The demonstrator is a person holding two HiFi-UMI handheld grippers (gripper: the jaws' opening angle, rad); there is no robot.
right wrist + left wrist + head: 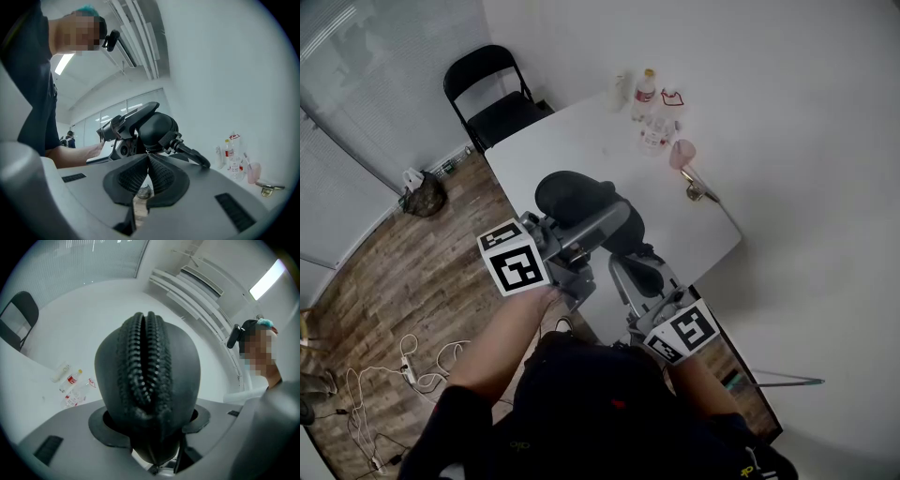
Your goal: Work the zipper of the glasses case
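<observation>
The black glasses case (574,199) hangs above the white table, clamped between the pads of my left gripper (598,223). In the left gripper view the case (180,366) fills the middle, its two rows of zipper teeth (144,357) facing the camera, and my left gripper (150,420) grips its lower end. My right gripper (630,255) reaches the case from the near side. In the right gripper view my right gripper (146,158) has its jaws closed, tips against the case (157,127), with a small metal zipper pull (143,191) between the pads. A black strap with a clip (192,153) sticks out of the case.
On the far end of the white table (572,150) stand several small bottles (645,94), a pink cup (682,153) and a gold clip (701,192). A black folding chair (492,98) stands beyond the table. Cables (403,366) lie on the wooden floor at left.
</observation>
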